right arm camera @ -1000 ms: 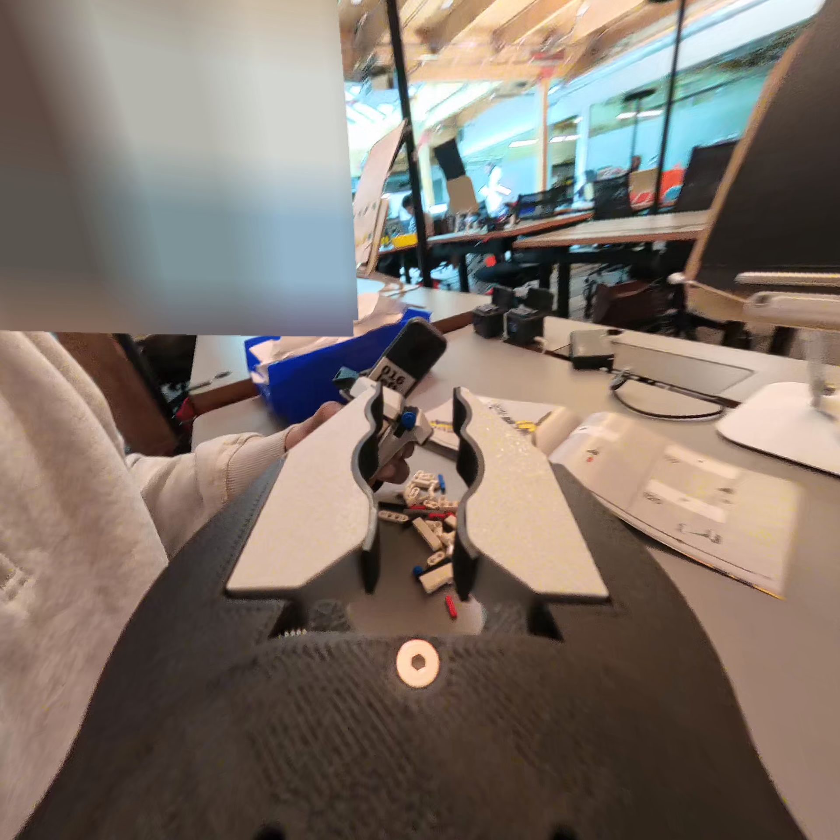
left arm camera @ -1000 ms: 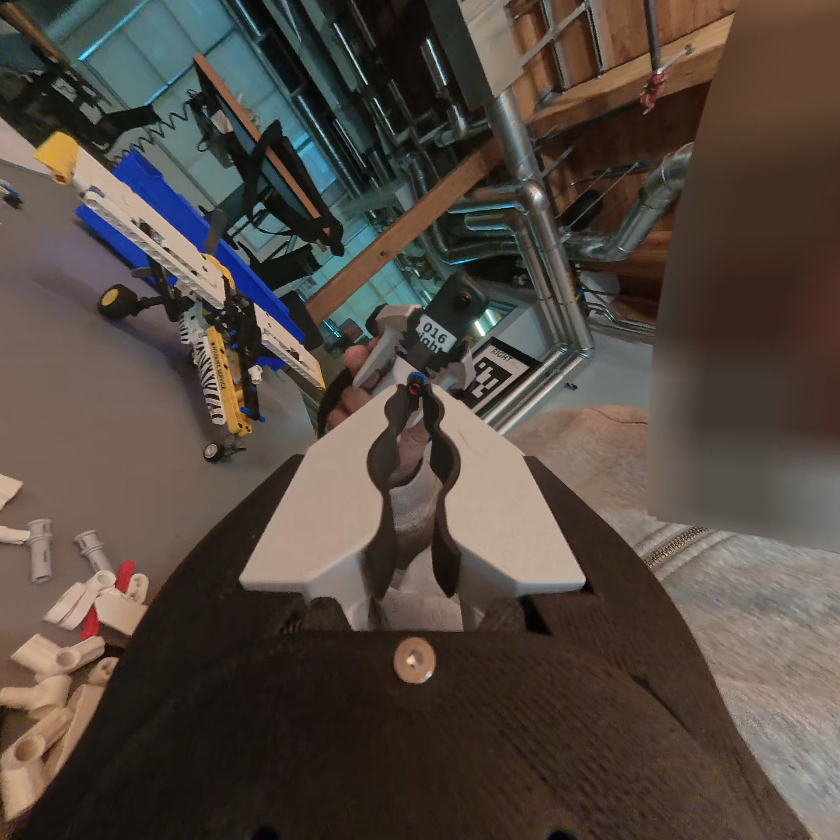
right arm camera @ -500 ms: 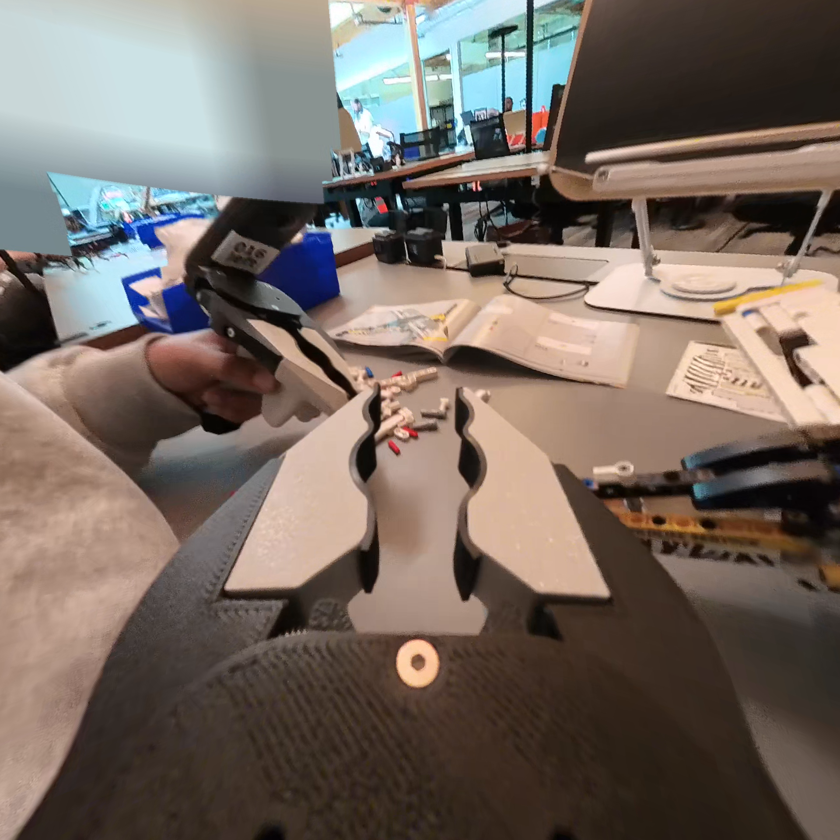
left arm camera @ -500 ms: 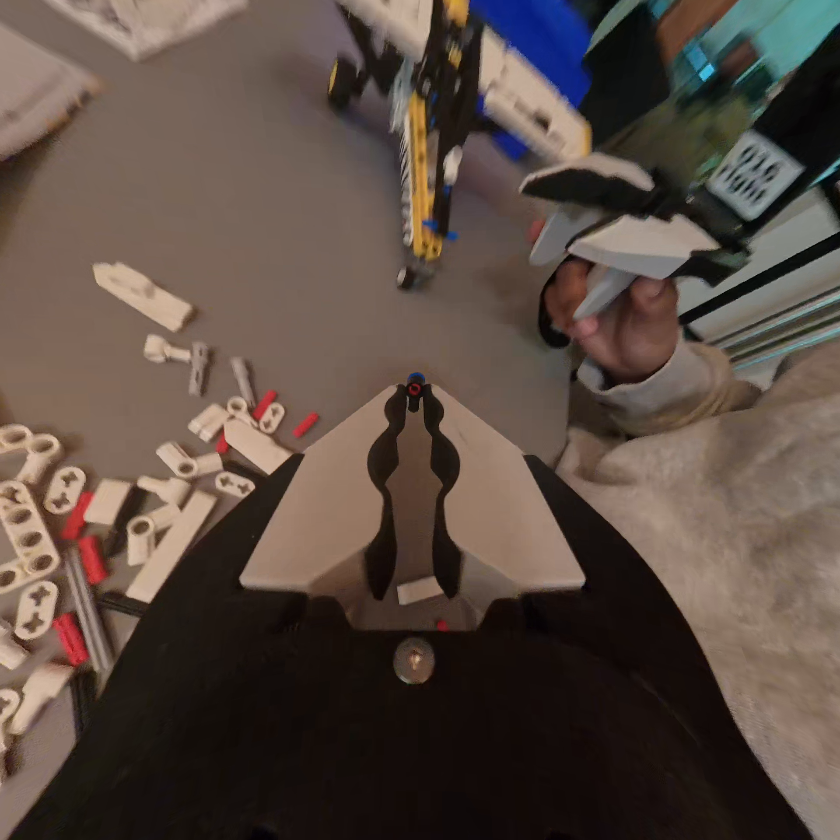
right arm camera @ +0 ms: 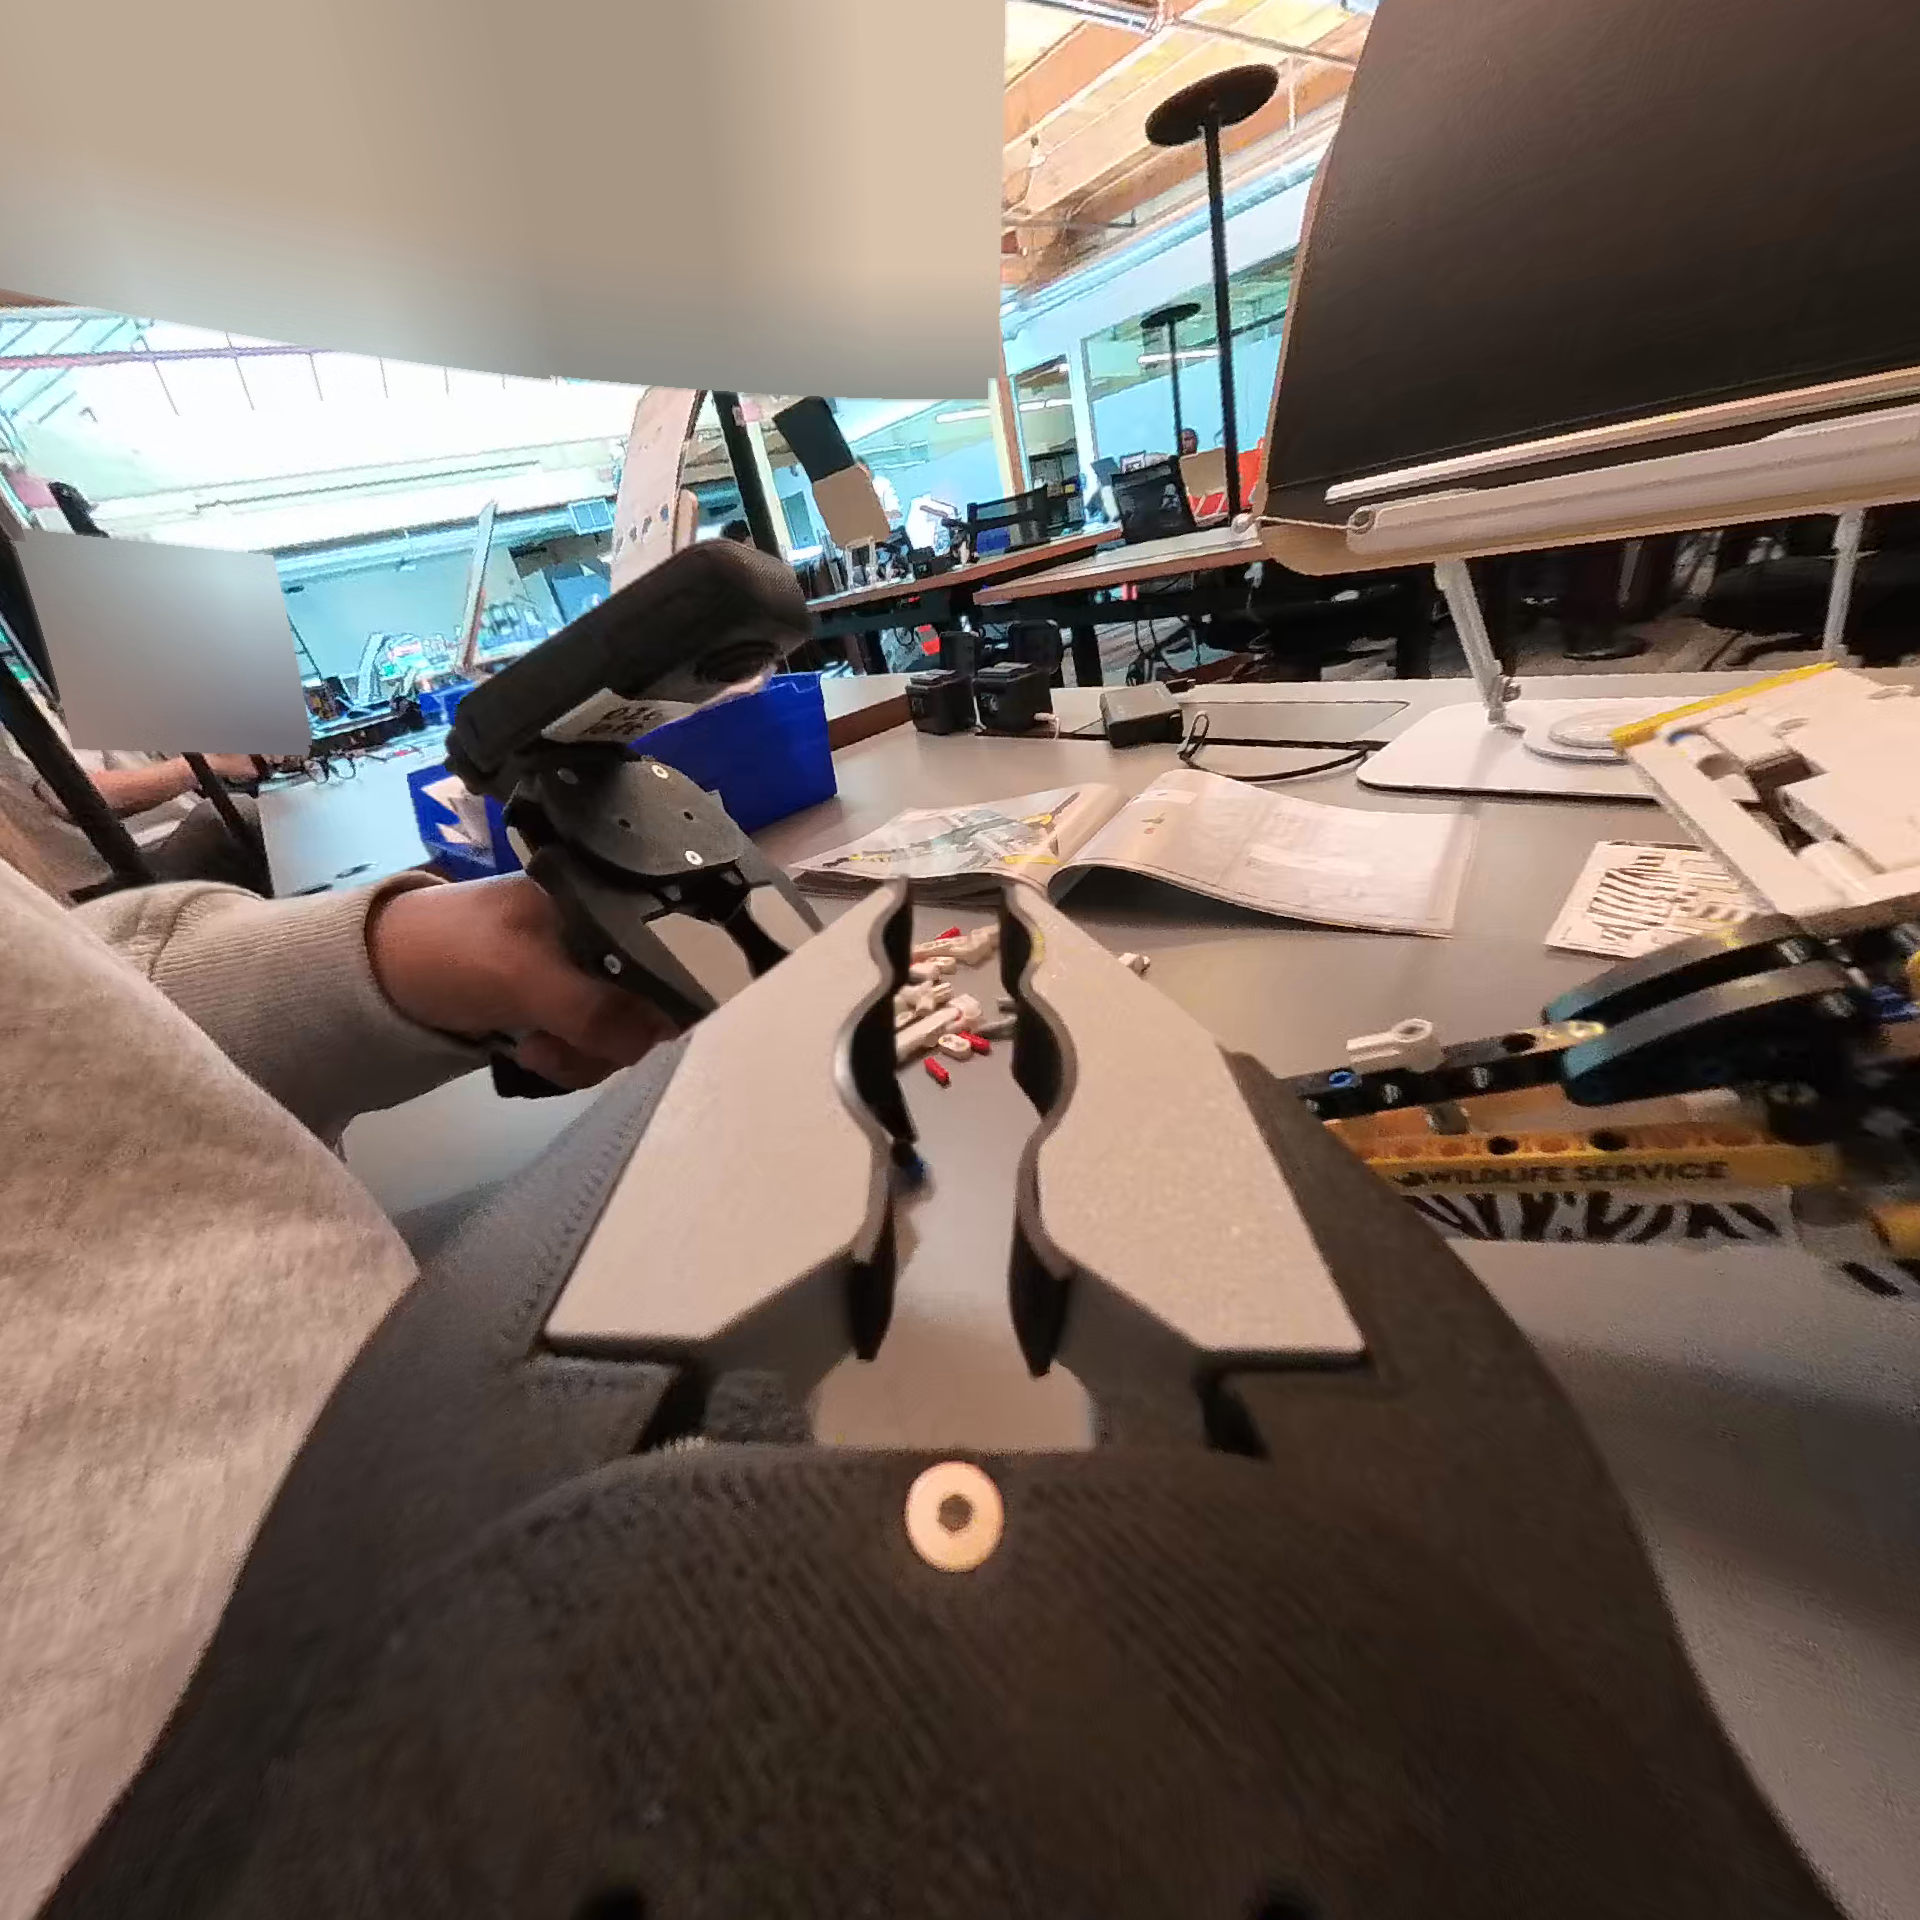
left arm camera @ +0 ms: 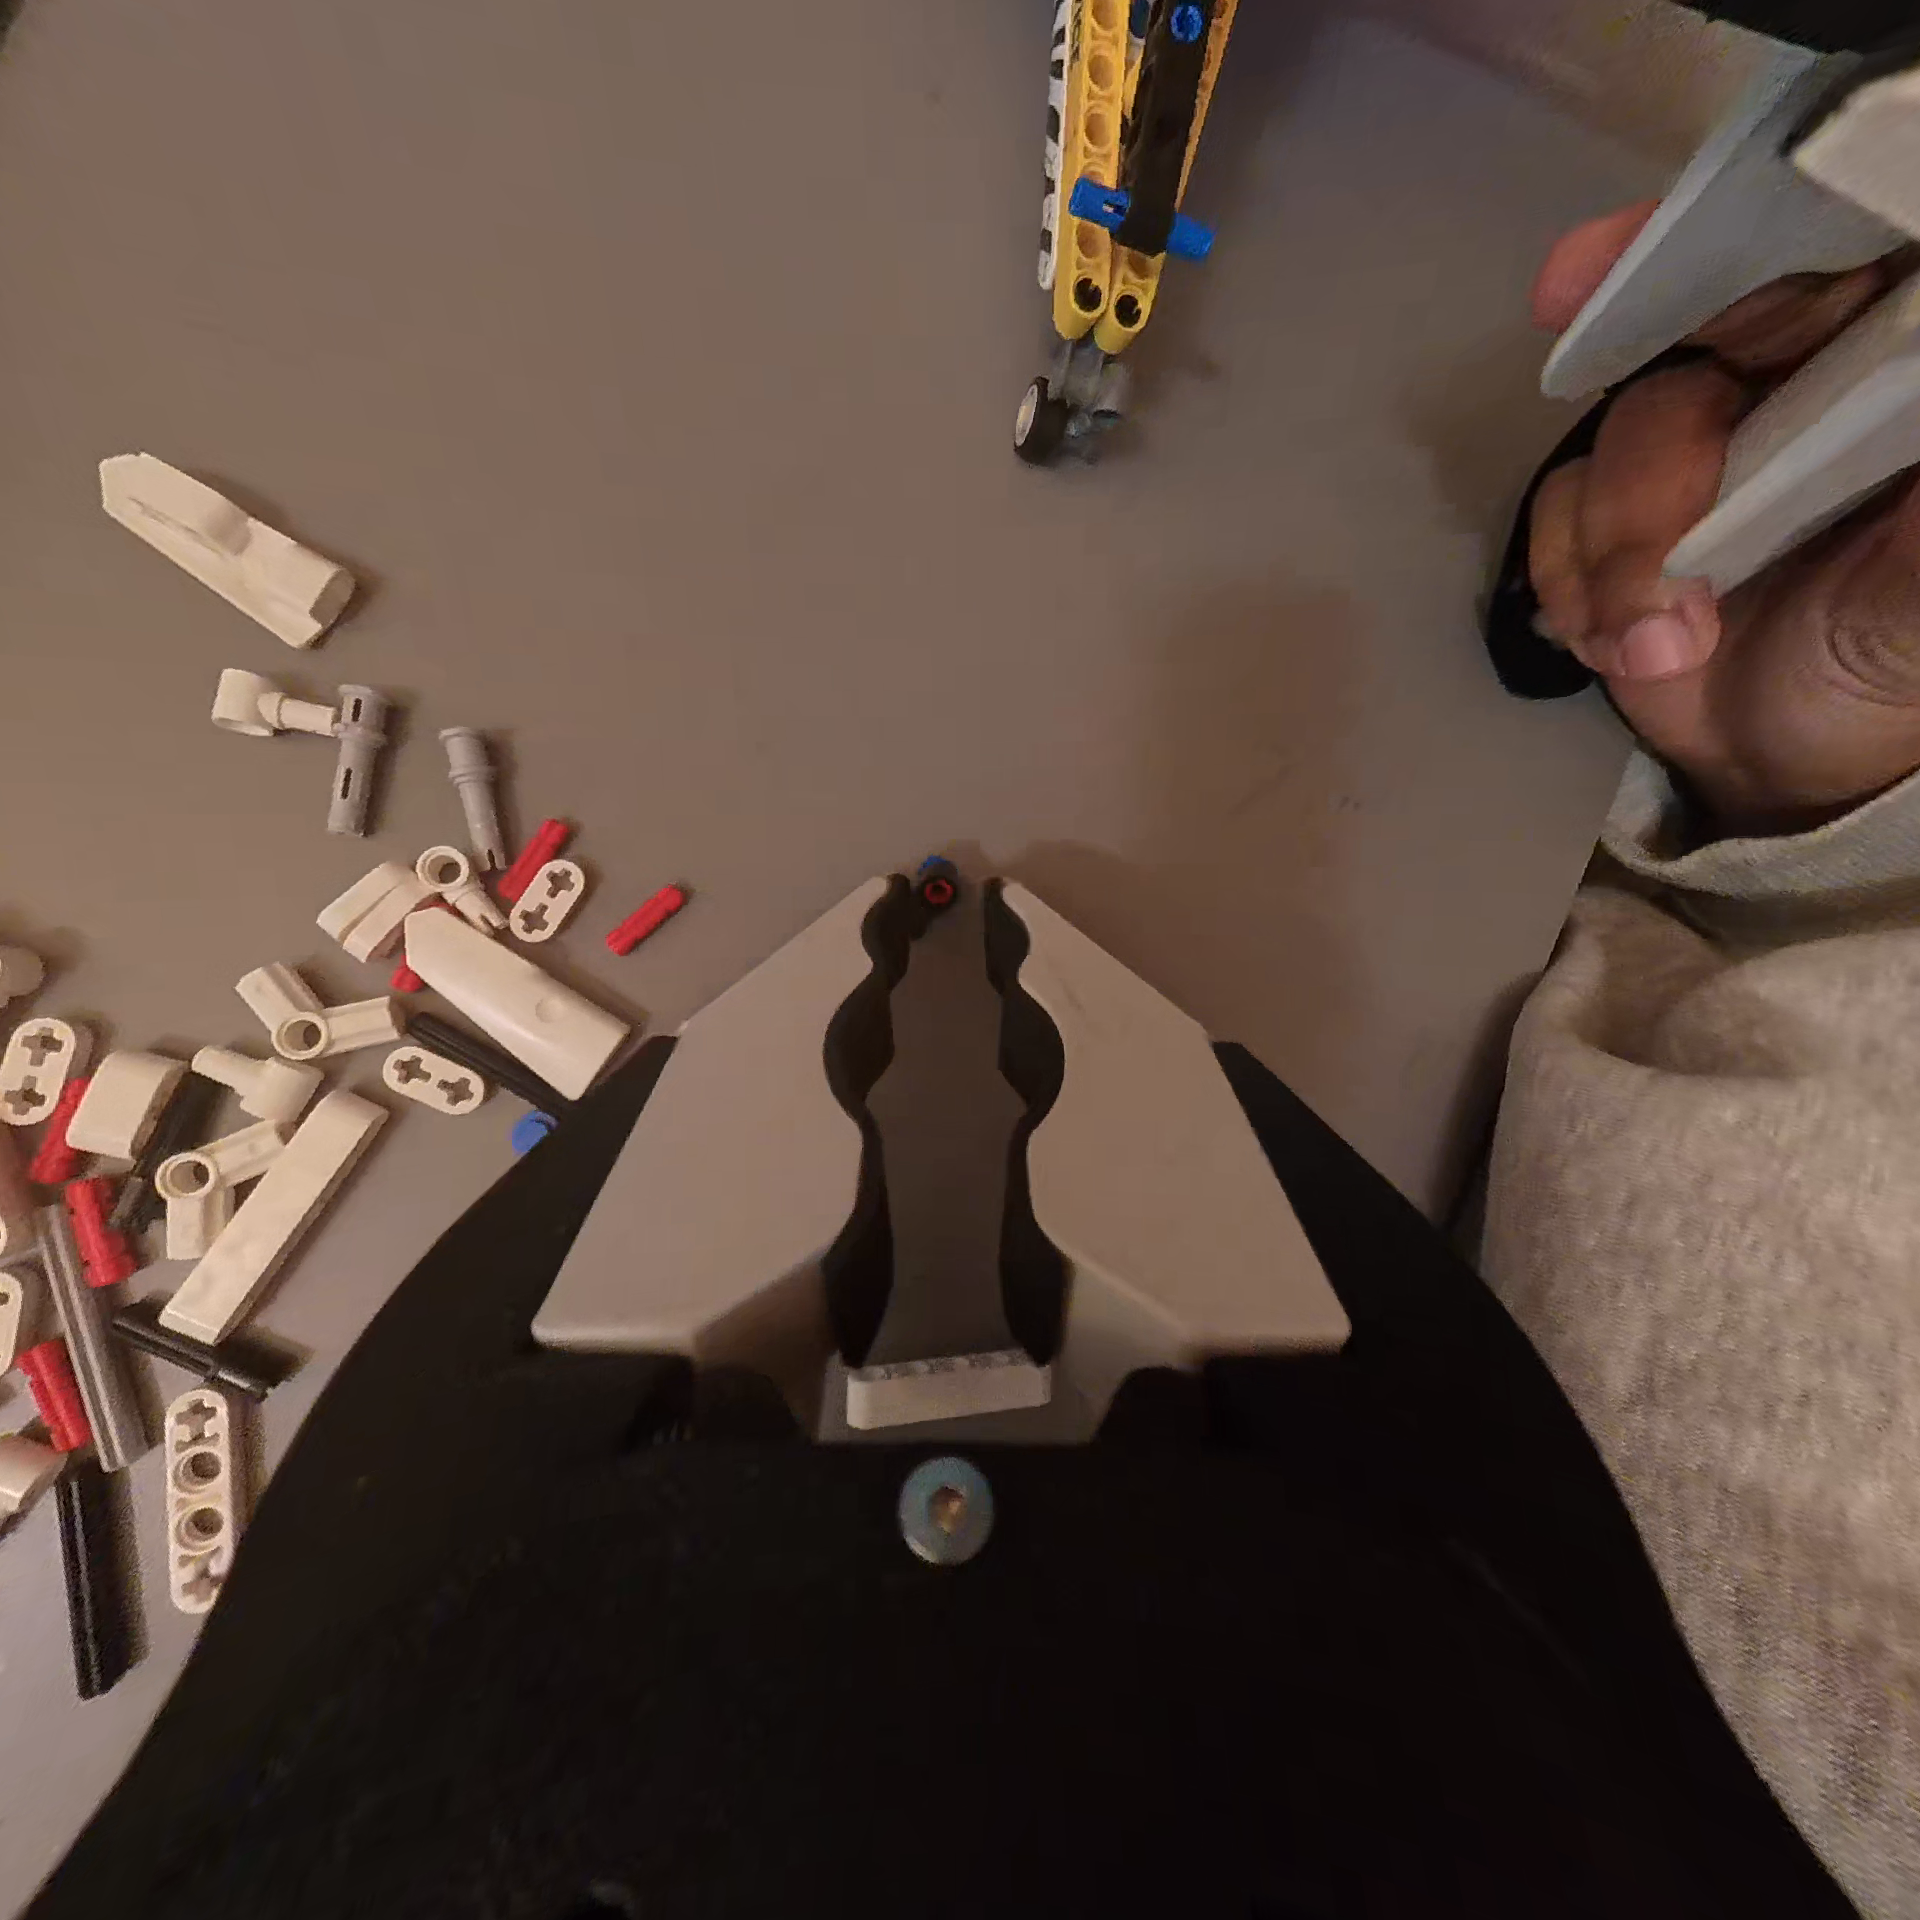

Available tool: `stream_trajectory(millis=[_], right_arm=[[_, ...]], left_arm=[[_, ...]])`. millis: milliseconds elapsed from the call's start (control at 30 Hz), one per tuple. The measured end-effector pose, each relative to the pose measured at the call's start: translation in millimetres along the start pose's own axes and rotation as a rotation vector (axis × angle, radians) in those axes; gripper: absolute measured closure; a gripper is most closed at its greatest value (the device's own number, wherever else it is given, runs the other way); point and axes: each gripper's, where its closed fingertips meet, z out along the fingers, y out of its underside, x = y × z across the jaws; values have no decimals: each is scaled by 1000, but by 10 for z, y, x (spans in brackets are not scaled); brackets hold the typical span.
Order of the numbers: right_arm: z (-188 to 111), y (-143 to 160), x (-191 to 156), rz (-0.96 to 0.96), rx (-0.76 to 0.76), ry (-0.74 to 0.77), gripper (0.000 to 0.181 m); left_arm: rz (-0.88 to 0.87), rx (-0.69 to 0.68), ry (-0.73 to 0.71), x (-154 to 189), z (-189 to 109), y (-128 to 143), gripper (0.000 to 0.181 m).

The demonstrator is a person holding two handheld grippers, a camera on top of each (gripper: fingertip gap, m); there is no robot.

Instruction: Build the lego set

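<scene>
My left gripper [left arm camera: 942, 894] points down at the grey table [left arm camera: 727, 520] with its jaws slightly apart. A small red-and-blue pin [left arm camera: 937, 886] sits at the tips, against the left finger only. In the right wrist view the left gripper's tip [right arm camera: 906, 1148] touches down with the blue pin [right arm camera: 914, 1174] under it. My right gripper [right arm camera: 956, 904] is open and empty, held low over the table. The yellow, black and white model [left arm camera: 1112, 208] lies ahead, and to the right in the right wrist view [right arm camera: 1558, 1122]. Loose white, red, grey and black parts [left arm camera: 312, 1039] lie to the left.
An open instruction booklet [right arm camera: 1195, 842], a sticker sheet [right arm camera: 1642, 904], a blue bin [right arm camera: 748, 748] and a monitor on a white stand [right arm camera: 1475, 748] are on the far side. A person's hand [left arm camera: 1662, 623] and grey sleeve [left arm camera: 1714, 1247] are at right. A white piece [left arm camera: 945, 1392] lies under the left gripper. My hands' fingertips stand some 12 centimetres from each other.
My left gripper swung from pointing up at the ceiling down to the table, and its jaws have parted from the pin. My right gripper turned towards the model and stayed open.
</scene>
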Motion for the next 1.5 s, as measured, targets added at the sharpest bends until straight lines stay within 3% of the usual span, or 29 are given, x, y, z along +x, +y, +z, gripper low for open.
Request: stream_trajectory(millis=[33,233,467,567,700,733,800,933,1033,1200,1333,1500], right_arm=[[-5,-7,2,-1,5,3,170],[-17,-14,-60,-76,16,16,165],[-32,-25,-24,-132,21,64,155],[-22,-5,-159,-146,15,-35,149],[-15,-6,-177,-115,15,-75,142],[-19,7,-178,-105,6,-79,146],[-43,81,-234,-73,-54,-110,179],[-24,171,-200,-76,-111,-8,177],[60,248,-127,-149,-162,71,171],[216,426,25,-134,-291,126,152],[218,427,49,-99,-293,122,152],[191,377,61,-102,-260,137,159]], left_arm=[[0,1,-1,11,2,-9,165],[-26,52,24,-7,-110,-104,152],[-31,366,52,-368,-715,-611,155],[68,452,51,-544,-785,-772,158],[166,609,223,-580,-757,-932,163],[137,623,271,-599,-748,-957,163],[83,652,373,-594,-763,-991,162],[51,763,419,-586,-918,-959,165],[88,751,519,-409,-1034,-852,156],[60,727,523,-435,-977,-830,155],[9,758,540,-531,-1026,-860,155],[80,721,451,-567,-918,-821,156]])
